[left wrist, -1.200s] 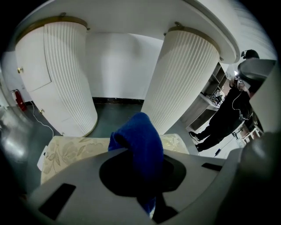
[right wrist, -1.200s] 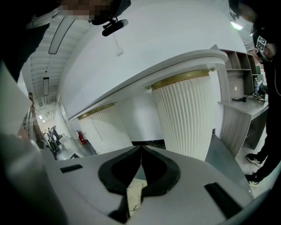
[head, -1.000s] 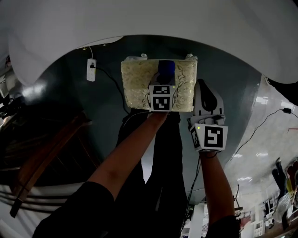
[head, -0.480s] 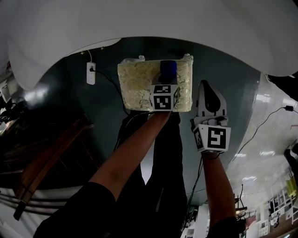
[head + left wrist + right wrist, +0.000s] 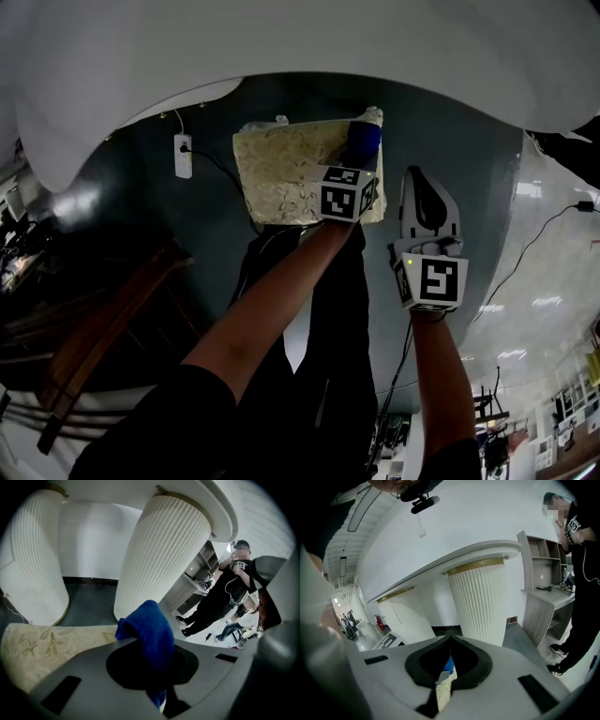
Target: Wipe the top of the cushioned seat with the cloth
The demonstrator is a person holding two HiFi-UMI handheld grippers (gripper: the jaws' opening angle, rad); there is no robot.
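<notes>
I see the plush blue cloth [image 5: 149, 625] bunched at the far right corner of the rectangular cushioned seat [image 5: 281, 173] (pale cream fabric, leafy pattern), pinched in my left gripper [image 5: 359, 161]. My right gripper [image 5: 421, 183] hangs just beside the seat, jaws pressed together on nothing. 2 ribbed white columns [image 5: 161, 559] rise behind.
</notes>
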